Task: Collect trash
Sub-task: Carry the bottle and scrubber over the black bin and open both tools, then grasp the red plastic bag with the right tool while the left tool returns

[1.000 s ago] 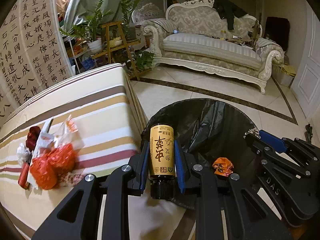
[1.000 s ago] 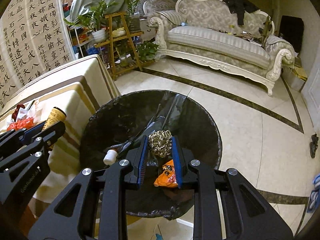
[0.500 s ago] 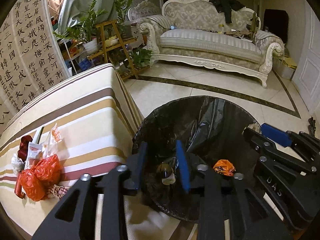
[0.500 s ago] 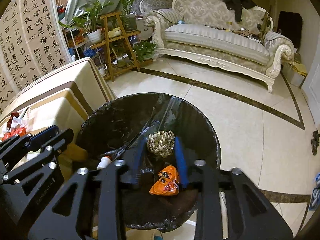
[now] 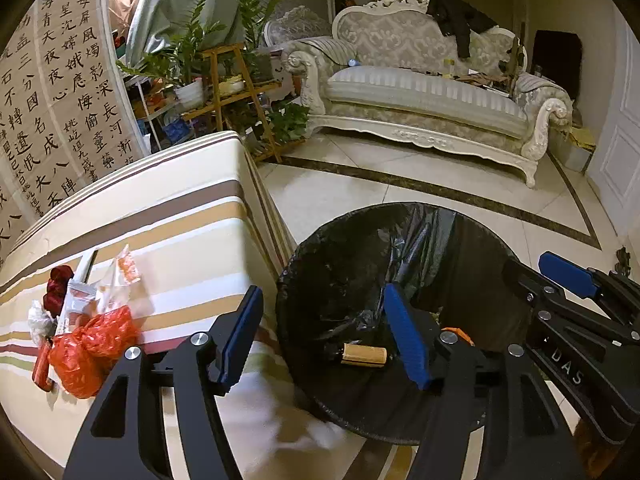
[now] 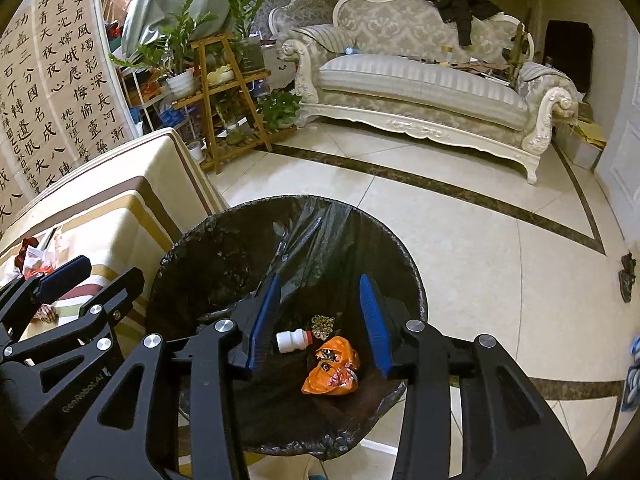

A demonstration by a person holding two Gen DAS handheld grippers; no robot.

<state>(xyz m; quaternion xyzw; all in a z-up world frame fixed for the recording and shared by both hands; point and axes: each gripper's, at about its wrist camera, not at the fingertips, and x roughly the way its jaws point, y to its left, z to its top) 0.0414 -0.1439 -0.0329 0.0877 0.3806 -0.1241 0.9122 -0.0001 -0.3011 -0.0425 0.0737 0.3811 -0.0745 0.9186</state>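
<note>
A: What is left to pick up?

B: The heap at the lower left of the left wrist view: a red plastic bag with clear wrappers and a dark red scrap beside it, all on the striped surface.

A: How would it handle?

B: I'd judge it light, soft and crinkly, a bit slippery. Best to pinch the bag's bunched middle, where the film is thickest; the flat wrappers want a grip on a raised edge.

A: And the jaws?

B: The left gripper has its jaws apart and opening, nothing between them; the heap lies well to their left. They hang over the edge of the black-lined bin, where a tan bottle lies on its side.

A: The right?

B: The right gripper stands apart and empty above the bin, over a white bottle, an orange wrapper and a gold scrap.
</note>
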